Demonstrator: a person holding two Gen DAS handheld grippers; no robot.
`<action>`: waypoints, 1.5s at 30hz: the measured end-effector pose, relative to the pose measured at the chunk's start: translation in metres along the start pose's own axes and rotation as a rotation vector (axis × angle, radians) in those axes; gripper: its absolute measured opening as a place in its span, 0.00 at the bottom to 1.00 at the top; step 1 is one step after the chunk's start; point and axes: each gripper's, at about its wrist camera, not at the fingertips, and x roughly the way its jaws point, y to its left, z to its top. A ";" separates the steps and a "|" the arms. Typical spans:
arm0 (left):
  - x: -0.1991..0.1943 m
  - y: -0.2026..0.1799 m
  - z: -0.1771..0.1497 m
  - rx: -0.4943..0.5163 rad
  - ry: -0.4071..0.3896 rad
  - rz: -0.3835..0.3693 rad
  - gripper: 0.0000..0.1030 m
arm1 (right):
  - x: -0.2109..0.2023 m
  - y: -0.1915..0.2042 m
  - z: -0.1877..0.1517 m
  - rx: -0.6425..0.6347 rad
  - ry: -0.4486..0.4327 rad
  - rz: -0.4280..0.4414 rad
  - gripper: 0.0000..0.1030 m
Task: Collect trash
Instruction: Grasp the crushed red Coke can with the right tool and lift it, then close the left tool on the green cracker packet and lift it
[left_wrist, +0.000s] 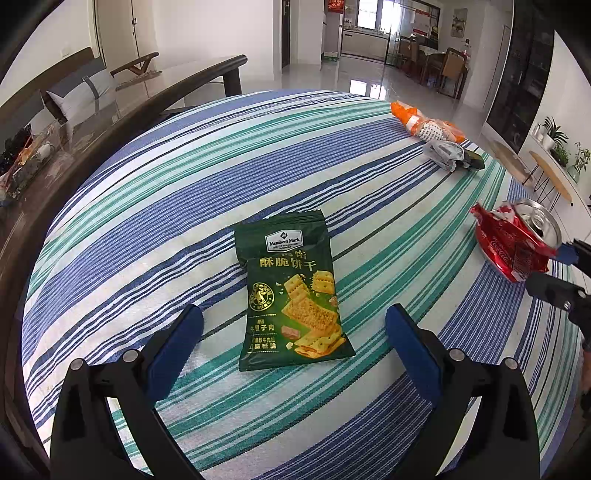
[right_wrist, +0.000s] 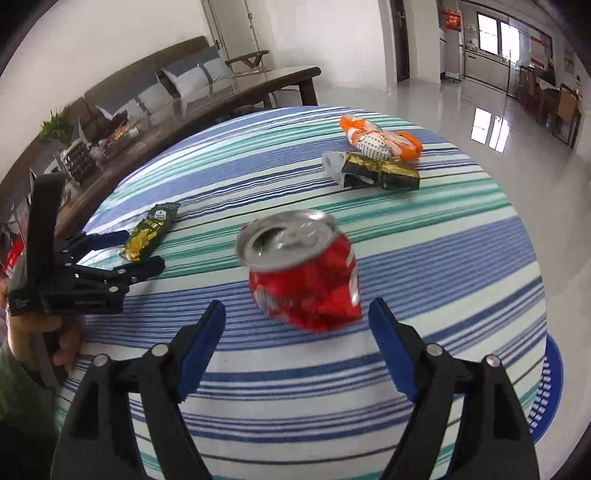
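A green cracker packet (left_wrist: 293, 291) lies flat on the striped tablecloth (left_wrist: 147, 206), just ahead of my open left gripper (left_wrist: 293, 319); the packet's near end lies between the fingers. It also shows in the right wrist view (right_wrist: 147, 234), with the left gripper (right_wrist: 142, 251) around it. A crushed red cola can (right_wrist: 304, 269) lies on its side just ahead of my open right gripper (right_wrist: 297, 314). In the left wrist view the can (left_wrist: 517, 240) lies at the right, by the right gripper's fingertips (left_wrist: 546, 284).
An orange and white wrapper (right_wrist: 380, 138) and a crumpled green and gold wrapper (right_wrist: 373, 171) lie at the table's far side. A dark wooden glass-topped table (right_wrist: 221, 99) with clutter stands to the left. A blue stool (right_wrist: 550, 387) stands at the right.
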 end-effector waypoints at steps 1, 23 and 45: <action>0.000 0.000 0.000 0.000 0.000 0.000 0.95 | -0.005 -0.003 -0.003 0.022 -0.014 0.003 0.80; 0.000 0.000 0.000 0.000 0.000 0.000 0.95 | 0.019 0.049 0.007 -0.688 -0.104 -0.186 0.64; 0.000 0.001 -0.001 0.007 0.018 -0.008 0.95 | 0.029 -0.053 0.048 -0.021 0.024 -0.088 0.65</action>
